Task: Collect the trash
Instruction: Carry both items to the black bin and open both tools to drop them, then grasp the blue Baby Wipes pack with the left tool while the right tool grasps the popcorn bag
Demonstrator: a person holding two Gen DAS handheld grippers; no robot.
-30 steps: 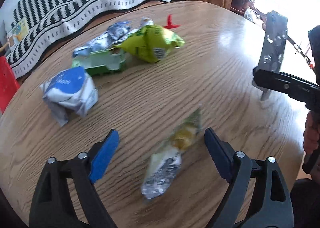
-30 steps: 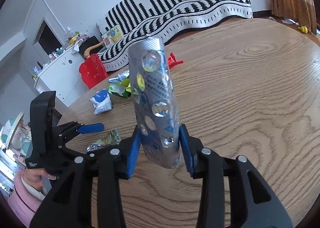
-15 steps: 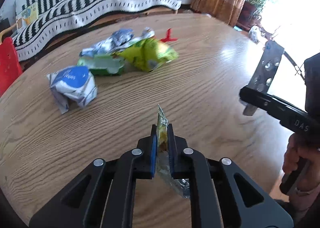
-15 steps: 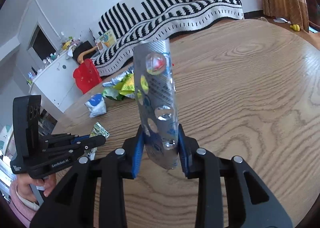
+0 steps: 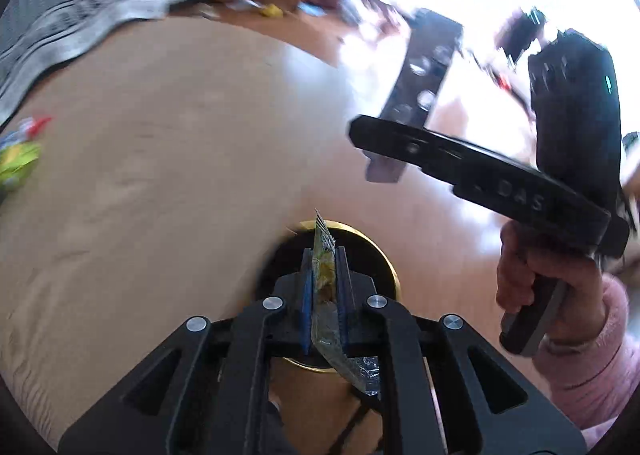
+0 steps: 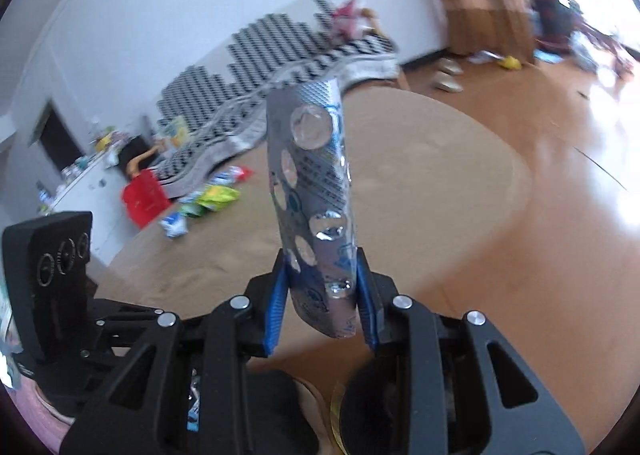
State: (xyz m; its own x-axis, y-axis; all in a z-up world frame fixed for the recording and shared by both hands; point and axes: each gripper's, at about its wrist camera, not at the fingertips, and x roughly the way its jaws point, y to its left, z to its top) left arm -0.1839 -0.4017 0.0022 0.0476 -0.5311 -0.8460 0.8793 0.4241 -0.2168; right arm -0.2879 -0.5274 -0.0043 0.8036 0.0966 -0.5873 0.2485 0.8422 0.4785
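A round wooden table (image 6: pixel 420 159) fills both views, its grain smeared by blur. At its far left edge lie more wrappers, a green bag (image 6: pixel 216 197) and a blue-and-white pack (image 6: pixel 174 225) among them. Behind the table a sofa under a black-and-white striped throw (image 6: pixel 280 67) runs along a white wall, with a red stool (image 6: pixel 144 201) beside it, brown curtains to the right and a glossy wooden floor in bright window light.

The left gripper (image 5: pixel 324 287) has its fingers pinched almost together on a thin yellow-green wrapper (image 5: pixel 323 275), which stands on edge between the blue pads and trails a foil end near the camera. Just beyond and below it sits a dark bin with a gold rim (image 5: pixel 390 259) (past the near table edge).

The right gripper (image 6: pixel 322 291) is clamped on the lower part of a silver blister pack (image 6: pixel 314 191), held upright and curved, leaning slightly left, above the table's near edge. A pink-sleeved hand (image 5: pixel 548 287) grips its handle.
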